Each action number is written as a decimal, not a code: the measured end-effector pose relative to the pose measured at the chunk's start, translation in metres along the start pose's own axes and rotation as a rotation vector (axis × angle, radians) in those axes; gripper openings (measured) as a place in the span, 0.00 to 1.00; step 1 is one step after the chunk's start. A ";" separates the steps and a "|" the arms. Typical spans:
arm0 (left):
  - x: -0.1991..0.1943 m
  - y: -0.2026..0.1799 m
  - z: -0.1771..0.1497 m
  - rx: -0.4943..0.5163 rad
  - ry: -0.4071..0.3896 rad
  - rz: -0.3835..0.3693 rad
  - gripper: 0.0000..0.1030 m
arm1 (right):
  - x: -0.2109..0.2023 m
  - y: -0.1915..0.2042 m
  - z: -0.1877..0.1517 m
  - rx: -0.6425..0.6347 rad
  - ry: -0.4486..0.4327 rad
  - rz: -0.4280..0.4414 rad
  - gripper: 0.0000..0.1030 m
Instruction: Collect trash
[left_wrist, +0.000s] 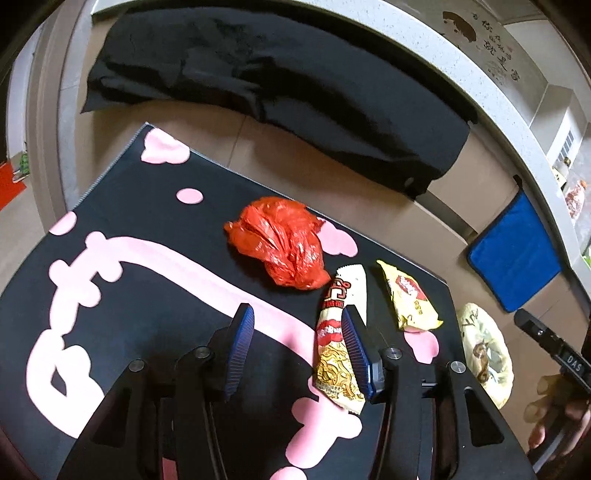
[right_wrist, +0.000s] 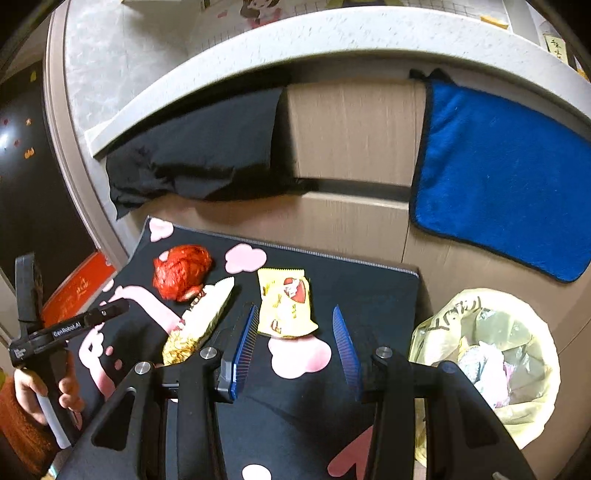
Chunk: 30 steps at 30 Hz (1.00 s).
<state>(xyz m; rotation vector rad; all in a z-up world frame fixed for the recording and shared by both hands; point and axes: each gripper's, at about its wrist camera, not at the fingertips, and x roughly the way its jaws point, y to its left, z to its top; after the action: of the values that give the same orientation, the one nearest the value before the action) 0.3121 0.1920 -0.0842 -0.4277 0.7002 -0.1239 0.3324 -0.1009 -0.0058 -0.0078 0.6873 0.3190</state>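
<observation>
3 pieces of trash lie on a black and pink mat (right_wrist: 369, 291): a crumpled red plastic bag (left_wrist: 280, 245), a noodle wrapper (left_wrist: 338, 339) and a yellow snack packet (right_wrist: 286, 304). Left gripper (left_wrist: 297, 345) and right gripper (right_wrist: 295, 334) hover with jaws apart, empty. The flat wrappers may slip from the pads. The lined bin (right_wrist: 491, 365) stands beside the mat.

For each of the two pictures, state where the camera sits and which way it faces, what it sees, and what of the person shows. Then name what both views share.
Left wrist: on the left gripper, looking forward and down at the black mat; jaws open, a hand at right.
Right wrist: on the right gripper, facing the mat and lined bin; jaws open, a hand at left.
Shared: red bag, noodle wrapper, yellow wrapper, blue towel.
</observation>
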 end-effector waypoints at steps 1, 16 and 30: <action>0.003 -0.001 -0.001 0.003 0.006 -0.004 0.49 | 0.003 0.000 -0.002 -0.005 0.006 -0.002 0.40; 0.052 0.010 0.056 -0.076 -0.051 0.024 0.52 | 0.032 -0.023 -0.034 0.046 0.081 -0.002 0.40; 0.114 0.024 0.065 -0.196 0.071 0.012 0.64 | 0.071 -0.017 -0.050 0.063 0.163 0.031 0.40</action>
<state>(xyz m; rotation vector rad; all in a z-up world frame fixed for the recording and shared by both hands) 0.4404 0.2074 -0.1176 -0.6088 0.7877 -0.0589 0.3580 -0.1027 -0.0906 0.0374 0.8599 0.3291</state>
